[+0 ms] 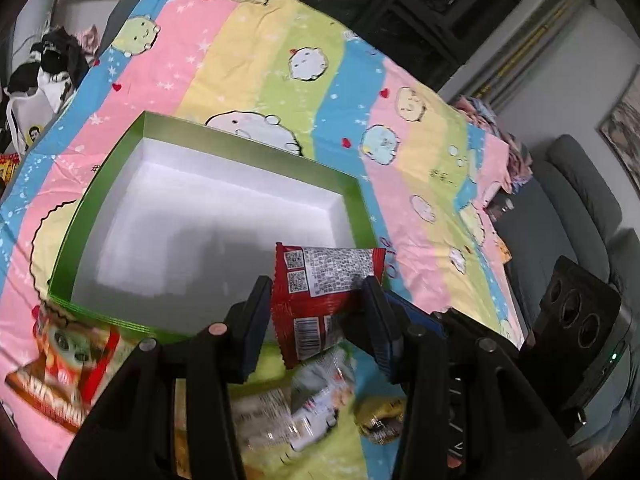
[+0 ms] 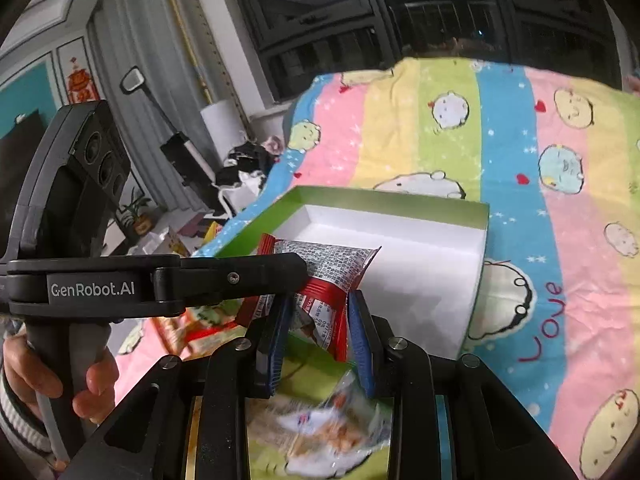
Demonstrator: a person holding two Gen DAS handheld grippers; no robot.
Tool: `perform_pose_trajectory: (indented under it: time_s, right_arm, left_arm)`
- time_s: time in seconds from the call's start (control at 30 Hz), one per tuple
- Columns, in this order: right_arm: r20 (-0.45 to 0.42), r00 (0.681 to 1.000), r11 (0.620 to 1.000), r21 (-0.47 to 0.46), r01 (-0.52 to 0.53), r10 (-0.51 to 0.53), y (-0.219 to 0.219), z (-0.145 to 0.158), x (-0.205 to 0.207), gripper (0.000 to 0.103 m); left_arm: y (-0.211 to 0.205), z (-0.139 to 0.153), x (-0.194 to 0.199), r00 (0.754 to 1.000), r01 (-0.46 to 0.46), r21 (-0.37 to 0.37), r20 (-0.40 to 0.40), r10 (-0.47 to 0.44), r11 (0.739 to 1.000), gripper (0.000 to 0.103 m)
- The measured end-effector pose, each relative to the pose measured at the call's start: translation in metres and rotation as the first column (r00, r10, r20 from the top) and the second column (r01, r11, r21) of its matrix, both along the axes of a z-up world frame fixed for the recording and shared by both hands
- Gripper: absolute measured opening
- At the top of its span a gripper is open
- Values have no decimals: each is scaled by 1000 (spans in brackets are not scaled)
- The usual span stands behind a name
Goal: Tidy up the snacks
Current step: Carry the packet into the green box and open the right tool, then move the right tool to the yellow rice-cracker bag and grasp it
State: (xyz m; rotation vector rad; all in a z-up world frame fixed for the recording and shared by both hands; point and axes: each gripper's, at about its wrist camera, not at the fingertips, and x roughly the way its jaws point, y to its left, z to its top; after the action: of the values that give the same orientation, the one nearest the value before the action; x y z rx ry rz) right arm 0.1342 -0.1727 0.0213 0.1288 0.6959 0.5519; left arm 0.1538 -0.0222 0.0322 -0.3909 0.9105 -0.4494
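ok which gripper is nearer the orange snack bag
Left. The left gripper hangs just above the orange snack bag; the right gripper sits further to its right.

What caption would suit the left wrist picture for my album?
Left tongs gripping a red snack packet over the empty green box on a pastel cartoon bedsheet.

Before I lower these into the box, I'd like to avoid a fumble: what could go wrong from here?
1. Both the left hand-held gripper and right hand-held gripper are shut on red snack packets and sit very close together; they may collide.
2. The packets hang over the near rim of the green box, so one could snag there and land outside.
3. Loose snack bags lie underneath and could be knocked.
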Motion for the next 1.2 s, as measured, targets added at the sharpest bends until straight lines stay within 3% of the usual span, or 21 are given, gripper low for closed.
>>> perform_pose_trajectory:
  time_s: [0.07,0.13,0.17,0.2,0.27,0.5,0.77,0.83,1.2]
  right_arm:
    - [-15,1000,1000,-10,5,-5,2,-5,11,33]
    - [-23,999,999,-33,24,-24,5,-8,18,36]
    - [-28,999,999,-34,31,-32,5,-10,21,39]
    - [-33,998,998,-39,45,-46,4,-11,23,41]
    - [-38,997,997,-35,63,-64,0,-12,24,47]
    - [-52,992,993,11,114,-113,-27,-7,4,51]
    - [-59,987,988,3,153,-153,-50,2,-36,55]
    - [-64,986,988,0,157,-157,-54,2,-45,55]
    - [-79,988,991,-30,132,-134,-50,0,-87,56]
  left_arm:
    - [1,-7,11,1000,-5,-12,-27,5,1000,48]
    - [1,-12,18,999,-16,-18,-50,15,1000,63]
    - [1,-14,21,998,-26,-7,-58,25,1000,79]
    - [2,-15,21,998,-41,15,-54,41,999,87]
    - [5,-14,20,997,-55,37,-44,57,998,88]
    - [33,2,-2,994,-112,67,-8,113,991,89]
    - [57,21,-44,985,-170,99,48,166,981,92]
    - [65,21,-56,982,-187,92,48,184,978,101]
    - [101,1,-115,960,-276,61,-31,278,959,102]
